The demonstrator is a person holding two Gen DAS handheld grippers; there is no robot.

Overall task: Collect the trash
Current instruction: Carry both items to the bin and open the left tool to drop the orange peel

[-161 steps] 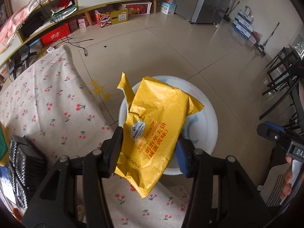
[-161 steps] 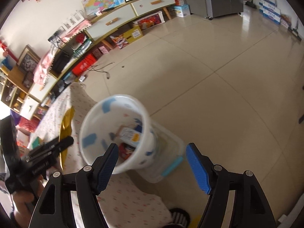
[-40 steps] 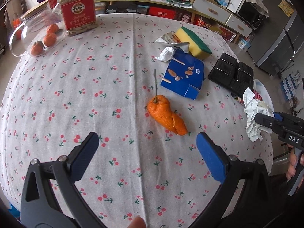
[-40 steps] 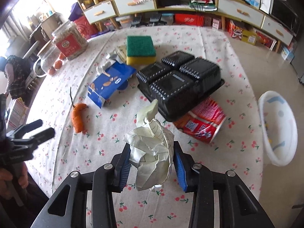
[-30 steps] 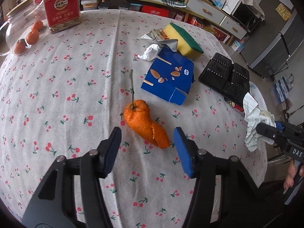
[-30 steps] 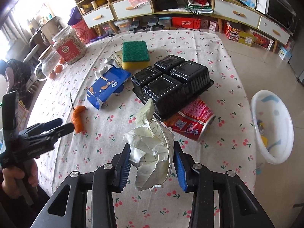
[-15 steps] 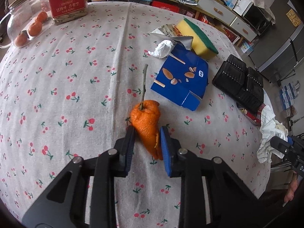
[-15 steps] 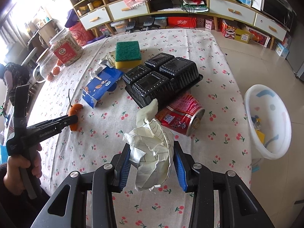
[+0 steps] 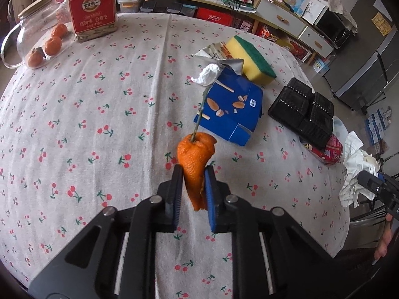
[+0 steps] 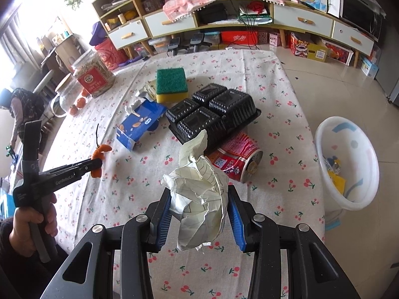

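Observation:
My left gripper (image 9: pixel 193 174) is shut on an orange peel (image 9: pixel 195 157) with a thin stem, lifted just above the cherry-print tablecloth (image 9: pixel 99 124). It also shows in the right wrist view (image 10: pixel 96 163). My right gripper (image 10: pixel 199 204) is shut on a crumpled white paper (image 10: pixel 199 199), also seen at the right edge of the left wrist view (image 9: pixel 356 169). A white trash basin (image 10: pixel 321 137) with some trash inside stands on the floor right of the table.
On the table lie a blue box (image 9: pixel 229 107), a yellow-green sponge (image 9: pixel 251 57), a black plastic tray (image 9: pixel 301 112), a red cup (image 10: pixel 237 157), a white tissue (image 9: pixel 208 74), a torn wrapper (image 9: pixel 217 51), a seed jar (image 9: pixel 91 10) and a glass jug of oranges (image 9: pixel 37 39).
My left gripper closed on the orange peel and lifted it off the cloth. My right gripper, still holding the paper, has drawn back slightly from the table.

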